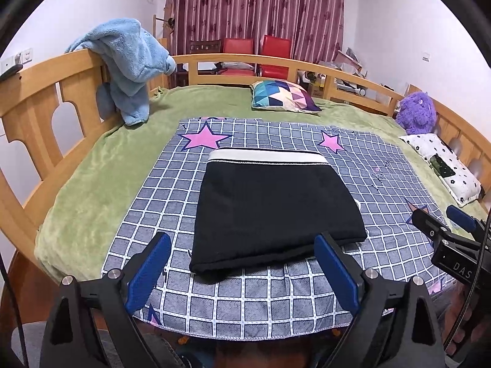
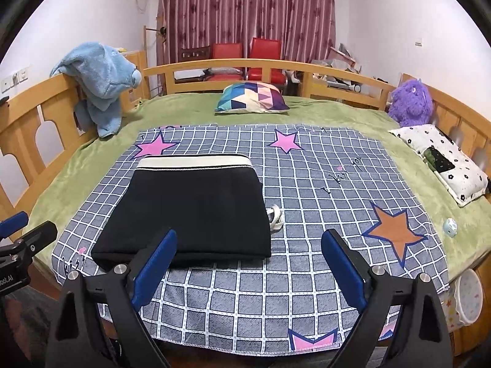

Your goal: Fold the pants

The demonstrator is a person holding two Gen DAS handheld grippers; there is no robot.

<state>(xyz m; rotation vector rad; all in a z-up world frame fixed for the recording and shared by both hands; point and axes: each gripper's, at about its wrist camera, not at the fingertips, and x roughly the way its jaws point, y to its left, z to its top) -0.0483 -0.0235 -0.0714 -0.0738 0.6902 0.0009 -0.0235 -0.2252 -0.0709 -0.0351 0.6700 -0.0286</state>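
At nine o'clock in the left wrist view, a blue plush garment (image 1: pixel 129 64) is draped over the wooden bed rail (image 1: pixel 40 98). The left hand-held gripper (image 1: pixel 242 271) is held with its blue pads spread wide and nothing between them. The folded black pants (image 1: pixel 273 208) are seen at twelve o'clock from it, just beyond the fingertips, laid flat on the checked star-print sheet (image 1: pixel 159 202) with the white waistband (image 1: pixel 270 155) on the far edge. The right pad overlaps the near corner of the pants in the view; contact cannot be told. A patterned cushion (image 1: pixel 282 95) lies farther off at twelve o'clock, and a purple plush toy (image 1: pixel 417 112) sits at two o'clock by the rail.

In the right wrist view, the pants (image 2: pixel 190 208) are placed at eleven o'clock from the right hand-held gripper (image 2: pixel 248 266), whose pads are likewise spread apart and empty. A white drawstring (image 2: pixel 274 216) pokes out at the right edge of the pants. An orange star (image 2: pixel 396 233) is printed at two o'clock
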